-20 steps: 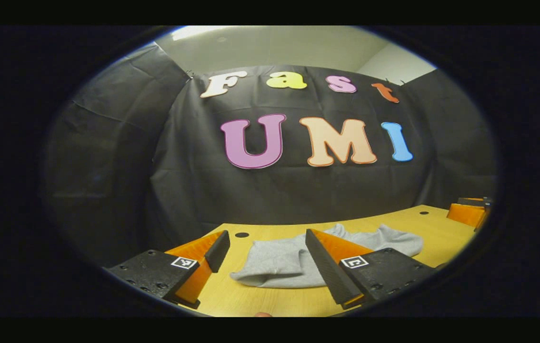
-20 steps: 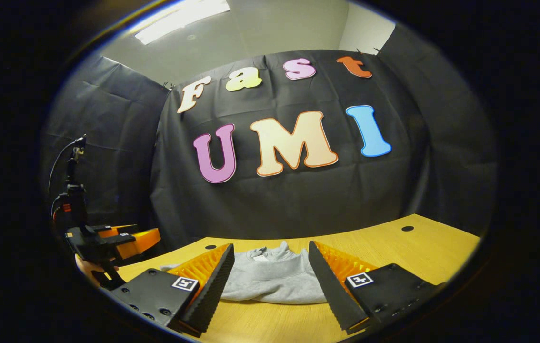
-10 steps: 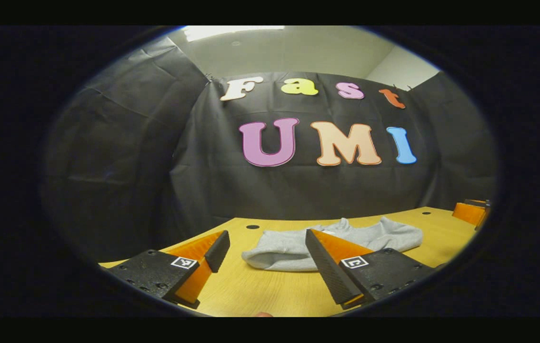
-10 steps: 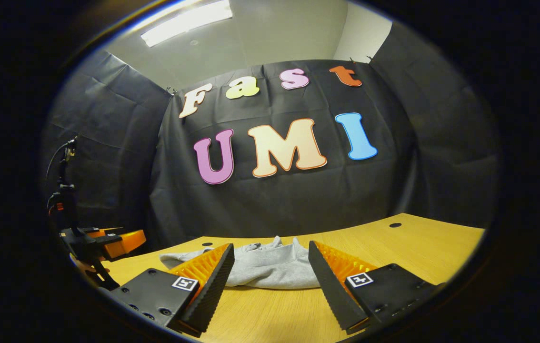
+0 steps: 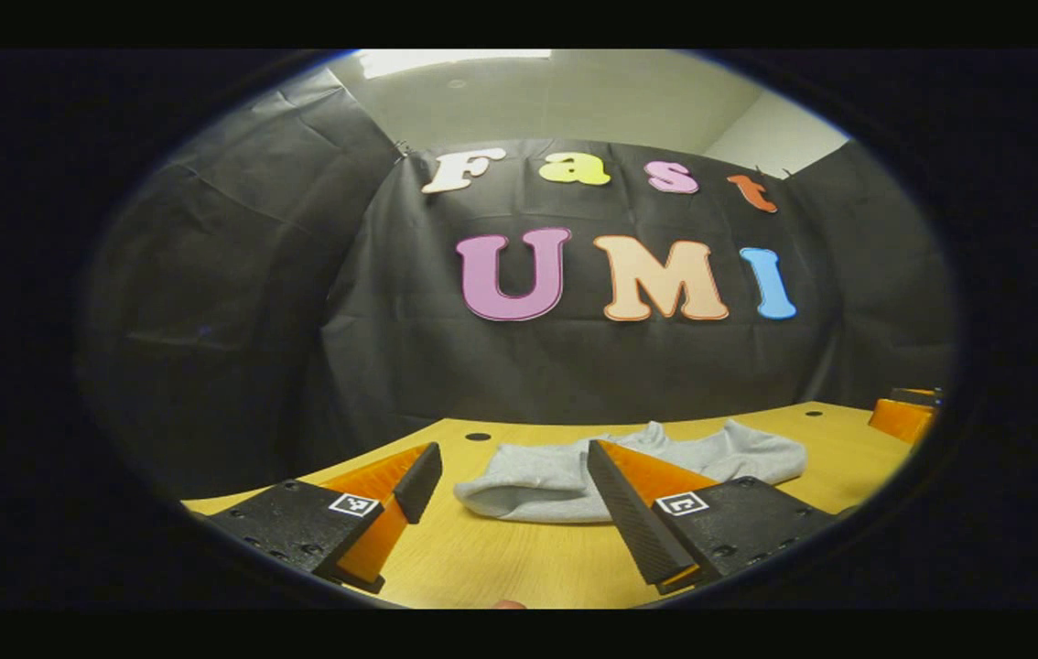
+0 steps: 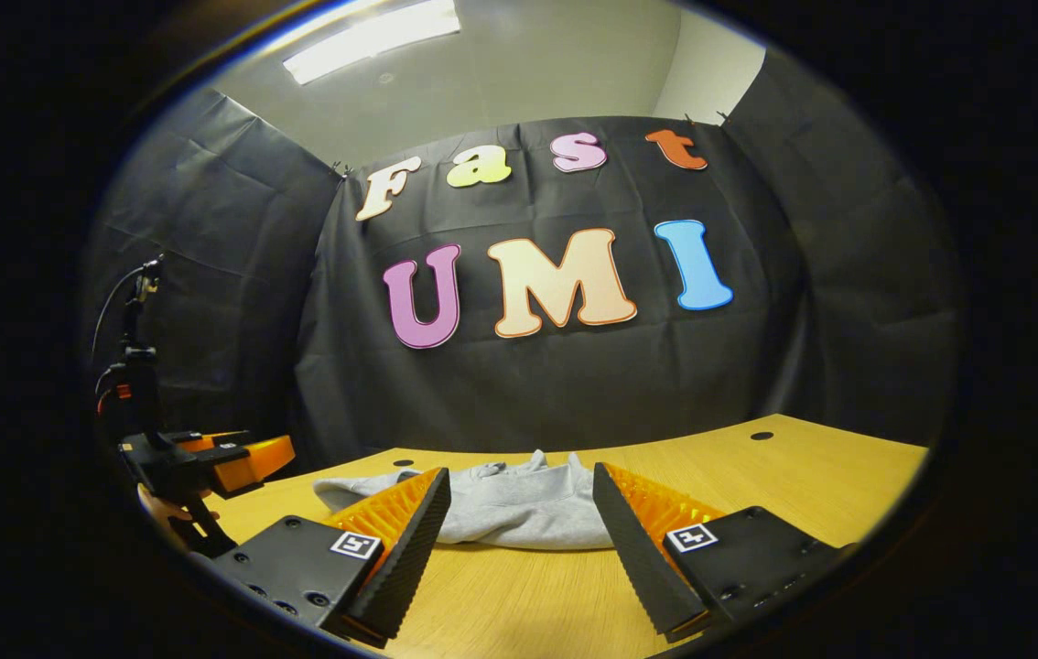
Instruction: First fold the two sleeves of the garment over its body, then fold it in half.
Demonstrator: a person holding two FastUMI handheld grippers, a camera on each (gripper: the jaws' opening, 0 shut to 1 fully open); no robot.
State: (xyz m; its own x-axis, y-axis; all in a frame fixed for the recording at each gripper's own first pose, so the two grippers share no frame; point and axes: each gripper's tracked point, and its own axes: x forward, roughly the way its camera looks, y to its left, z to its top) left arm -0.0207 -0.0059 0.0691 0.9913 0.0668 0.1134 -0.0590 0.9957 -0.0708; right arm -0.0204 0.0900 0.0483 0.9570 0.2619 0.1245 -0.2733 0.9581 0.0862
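Grey fabric garment lies bunched on the yellow wooden table at 12 o'clock. Your left gripper and right gripper are spread, empty. Folding looks largely done; verify the final half-fold.

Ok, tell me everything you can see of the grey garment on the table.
The grey garment is a soft, knit-looking top lying low on the wooden table, bunched rather than spread flat. In the right gripper view its neck opening faces the back wall, with a rounded fold of fabric, perhaps a sleeve, trailing to the left. In the left gripper view its near edge is a thick rounded fold. Only the table touches it; both open tongs sit short of it.
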